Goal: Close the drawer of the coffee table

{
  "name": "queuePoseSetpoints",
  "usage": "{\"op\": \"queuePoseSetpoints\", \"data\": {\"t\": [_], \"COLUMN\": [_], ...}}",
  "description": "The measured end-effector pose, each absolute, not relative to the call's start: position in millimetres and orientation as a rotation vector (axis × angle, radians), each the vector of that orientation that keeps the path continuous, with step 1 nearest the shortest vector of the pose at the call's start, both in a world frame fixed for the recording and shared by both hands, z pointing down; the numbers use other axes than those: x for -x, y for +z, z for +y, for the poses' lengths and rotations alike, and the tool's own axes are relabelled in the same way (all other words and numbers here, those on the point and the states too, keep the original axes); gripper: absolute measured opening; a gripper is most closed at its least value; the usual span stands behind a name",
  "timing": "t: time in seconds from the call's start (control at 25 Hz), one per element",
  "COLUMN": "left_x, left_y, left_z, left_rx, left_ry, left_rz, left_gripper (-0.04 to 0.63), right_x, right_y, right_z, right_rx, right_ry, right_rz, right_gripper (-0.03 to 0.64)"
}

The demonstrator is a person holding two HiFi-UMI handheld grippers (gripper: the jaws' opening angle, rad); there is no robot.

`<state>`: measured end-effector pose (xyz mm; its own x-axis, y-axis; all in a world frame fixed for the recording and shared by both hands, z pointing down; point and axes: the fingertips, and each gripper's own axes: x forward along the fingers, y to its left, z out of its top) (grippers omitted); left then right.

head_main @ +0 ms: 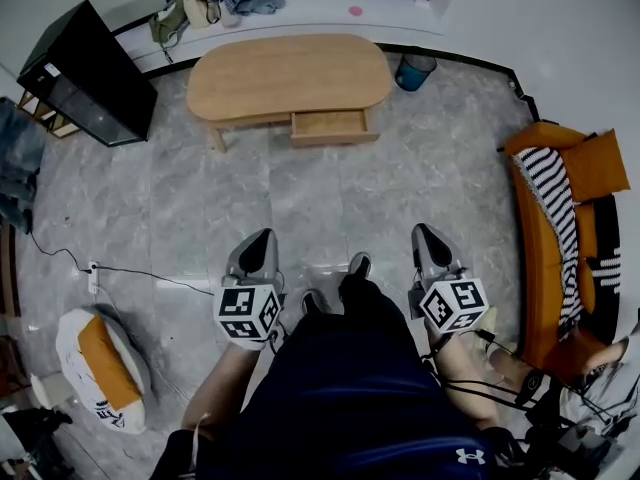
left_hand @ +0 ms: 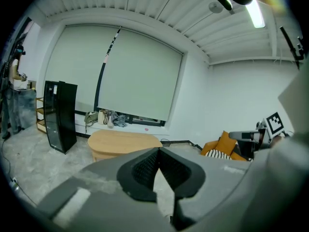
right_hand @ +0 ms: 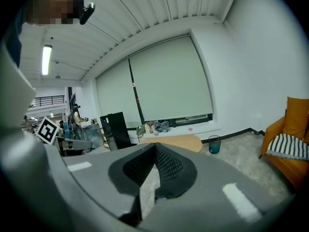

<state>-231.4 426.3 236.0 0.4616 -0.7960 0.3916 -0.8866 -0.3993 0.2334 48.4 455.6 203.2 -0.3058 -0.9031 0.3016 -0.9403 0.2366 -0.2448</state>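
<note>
An oval wooden coffee table (head_main: 290,76) stands across the room on the grey stone floor. Its drawer (head_main: 333,126) is pulled out toward me and looks empty. The table also shows in the left gripper view (left_hand: 123,144) and the right gripper view (right_hand: 176,141), far off. My left gripper (head_main: 262,240) and right gripper (head_main: 425,235) hang near my knees, well short of the table. Both are shut with nothing between the jaws.
A black cabinet (head_main: 85,73) stands at the left of the table. A blue bin (head_main: 415,70) sits at its right end. An orange sofa (head_main: 560,233) with a striped cushion lines the right wall. A cable and power strip (head_main: 92,273) lie on the floor at left.
</note>
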Motion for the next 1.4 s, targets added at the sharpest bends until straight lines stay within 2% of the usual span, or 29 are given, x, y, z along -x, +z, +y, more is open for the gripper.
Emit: {"op": "queuePoseSetpoints", "data": {"t": [0.32, 0.88, 1.4], "left_x": [208, 128, 113], "left_y": [247, 220, 234], "left_z": [378, 267, 225], "left_rx": [-2.276, -2.267, -2.194], "left_ry": [0.338, 0.372, 0.363], "left_rz": [-1.411, -1.52, -1.573], "left_gripper": [0.002, 0.002, 0.002], "right_x": [-66, -143, -166], "right_y": [225, 228, 247], "right_z": [394, 263, 217], "right_rx": [-1.76, -1.69, -1.633], "right_ry": [0.671, 0.734, 0.78], "right_rz": [-2.428, -2.533, -2.508], "right_gripper": [0.002, 0.002, 0.002]}}
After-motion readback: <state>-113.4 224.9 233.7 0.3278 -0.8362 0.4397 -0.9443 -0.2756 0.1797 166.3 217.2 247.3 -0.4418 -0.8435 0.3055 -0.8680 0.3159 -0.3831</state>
